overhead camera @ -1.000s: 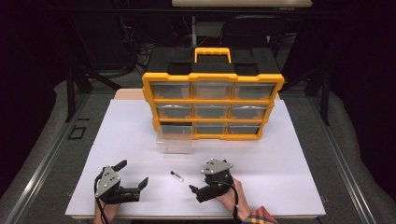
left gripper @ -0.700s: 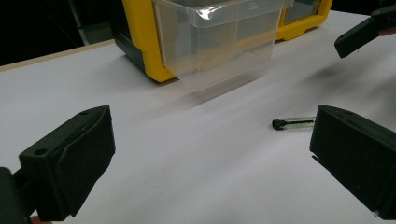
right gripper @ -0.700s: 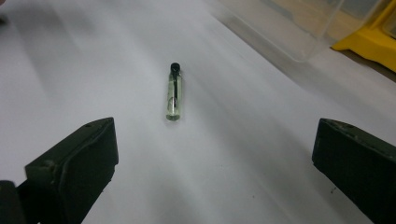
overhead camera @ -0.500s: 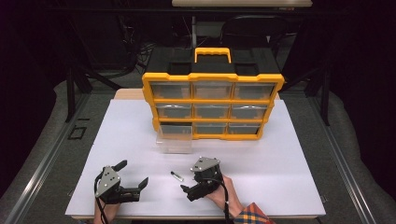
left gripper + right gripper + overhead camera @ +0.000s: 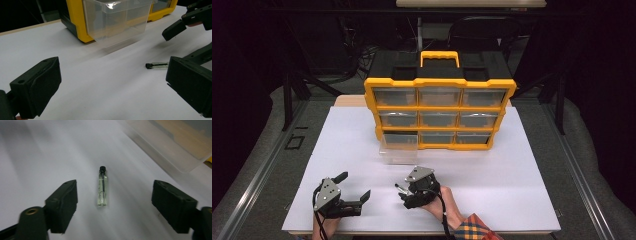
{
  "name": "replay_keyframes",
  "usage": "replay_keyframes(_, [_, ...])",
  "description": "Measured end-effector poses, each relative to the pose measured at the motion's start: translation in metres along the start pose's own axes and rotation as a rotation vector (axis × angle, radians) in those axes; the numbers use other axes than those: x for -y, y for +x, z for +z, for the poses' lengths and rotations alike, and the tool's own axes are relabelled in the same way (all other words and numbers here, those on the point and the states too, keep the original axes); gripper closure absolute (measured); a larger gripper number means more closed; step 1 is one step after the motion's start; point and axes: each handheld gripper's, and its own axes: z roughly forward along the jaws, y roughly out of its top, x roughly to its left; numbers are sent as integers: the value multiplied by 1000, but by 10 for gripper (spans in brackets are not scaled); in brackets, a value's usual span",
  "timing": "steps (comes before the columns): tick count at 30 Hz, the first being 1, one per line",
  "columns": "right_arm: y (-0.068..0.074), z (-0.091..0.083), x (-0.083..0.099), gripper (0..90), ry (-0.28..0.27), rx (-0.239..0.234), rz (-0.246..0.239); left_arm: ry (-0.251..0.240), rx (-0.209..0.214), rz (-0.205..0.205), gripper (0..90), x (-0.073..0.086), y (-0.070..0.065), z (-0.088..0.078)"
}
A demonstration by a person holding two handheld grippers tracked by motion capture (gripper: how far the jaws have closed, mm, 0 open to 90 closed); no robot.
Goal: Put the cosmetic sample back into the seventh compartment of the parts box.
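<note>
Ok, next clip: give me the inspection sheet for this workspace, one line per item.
Surface: white sheet over the table, flat, no marks seen.
Job's things: small glass vial with a black cap, lying on its side; clear drawer pulled out of the yellow organizer at bottom left, standing in front of its slot.
Clutter: nothing seen.
Grippers: left gripper open, resting near the front edge; right gripper open, jaws either side of the vial, not touching it.
Cables: one black cable runs from the right gripper along the hand.
Surroundings: dark room, grey floor covering, a chair behind the table.
</note>
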Motion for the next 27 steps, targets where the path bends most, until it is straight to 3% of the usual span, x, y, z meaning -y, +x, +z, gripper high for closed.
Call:
replay_keyframes(13, [5,16,-7,563,46,-7,2,5,2,-3,1,0,0,0])
replay_keyframes(27, [10,26,-8,741,62,-36,8,3,9,-8,1,0,0,0])
